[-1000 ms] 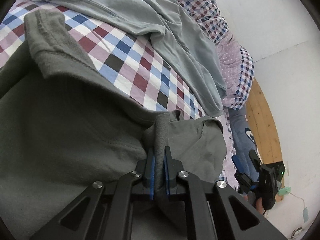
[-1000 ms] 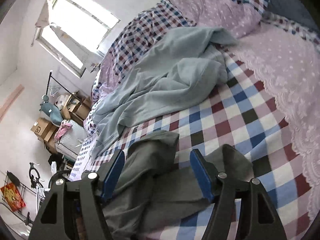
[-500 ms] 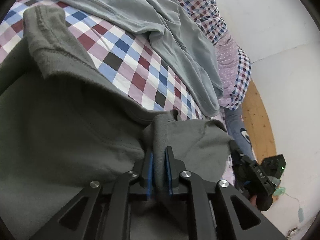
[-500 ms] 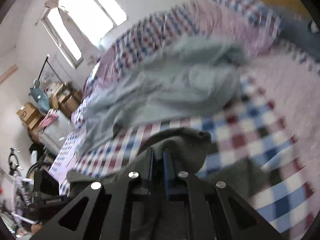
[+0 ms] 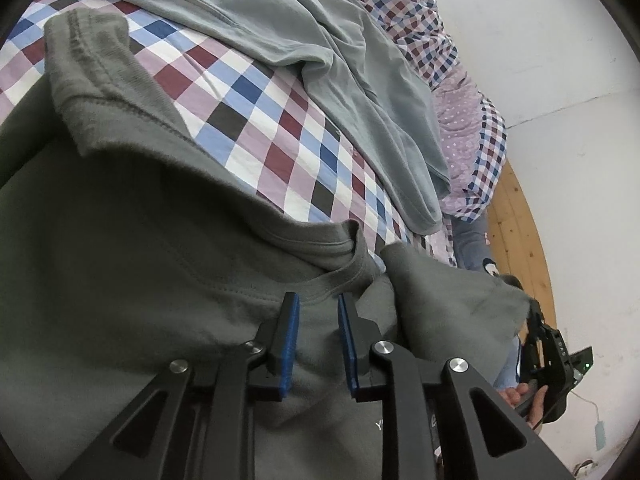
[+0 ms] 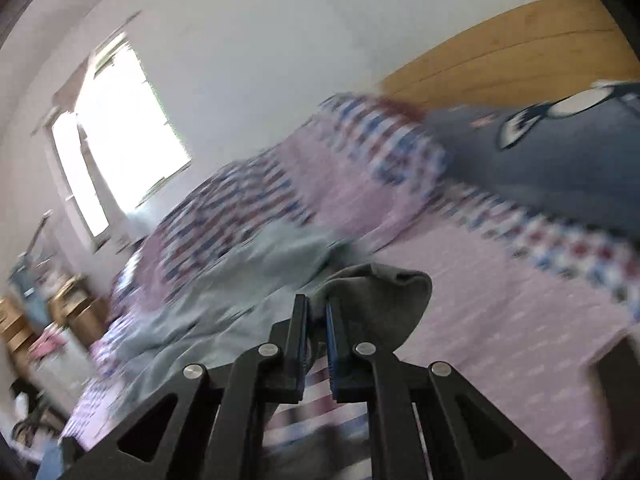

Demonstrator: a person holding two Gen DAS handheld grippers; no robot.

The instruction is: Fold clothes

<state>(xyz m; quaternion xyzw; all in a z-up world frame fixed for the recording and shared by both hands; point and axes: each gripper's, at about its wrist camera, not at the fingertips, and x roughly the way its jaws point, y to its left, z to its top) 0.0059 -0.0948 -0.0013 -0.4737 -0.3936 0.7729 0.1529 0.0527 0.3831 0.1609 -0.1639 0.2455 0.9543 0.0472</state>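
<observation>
Left claw: had let go of the fabric fold; blue pads stood apart over the olive-grey T-shirt.
Right claw: remained clamped on a T-shirt corner, lifted.
T-shirt: neckline flattened, spread on the checked bed.
Beyond: pale blue-grey garment.

Beyond the grey T-shirt, a diagonal band of bare checked bedsheet is left open, and passage there is unobstructed. Past that band the way is blocked by a rumpled pale blue garment. Further from the T-shirt, a dark blue pillow and the wooden headboard close off the bed.
</observation>
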